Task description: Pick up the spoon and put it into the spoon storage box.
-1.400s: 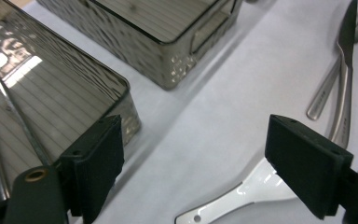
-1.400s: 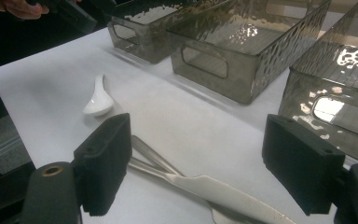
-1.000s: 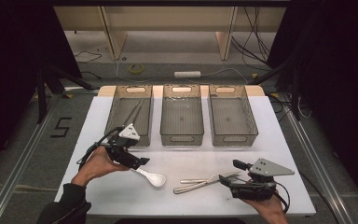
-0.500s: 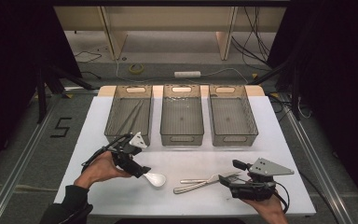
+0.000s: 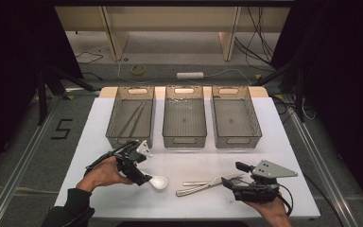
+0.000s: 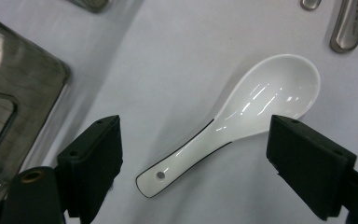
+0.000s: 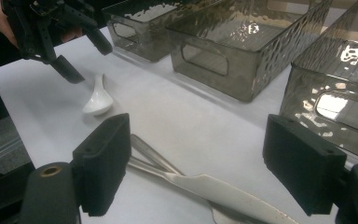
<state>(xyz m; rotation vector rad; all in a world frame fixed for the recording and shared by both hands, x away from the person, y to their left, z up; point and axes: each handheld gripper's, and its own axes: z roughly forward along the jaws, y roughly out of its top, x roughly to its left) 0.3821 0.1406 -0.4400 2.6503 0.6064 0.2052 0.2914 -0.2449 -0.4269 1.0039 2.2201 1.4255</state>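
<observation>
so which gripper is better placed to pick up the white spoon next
Left. The left gripper hangs open right over the white spoon, its jaws on either side of the handle. The right gripper sits open by the metal cutlery, farther from the spoon.

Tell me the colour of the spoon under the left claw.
The spoon is glossy white with a thin dark line edging its handle, shown best in the left gripper view.

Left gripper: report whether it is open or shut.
Open. The left gripper has its jaws spread wide on either side of the white spoon, which lies on the table untouched.
</observation>
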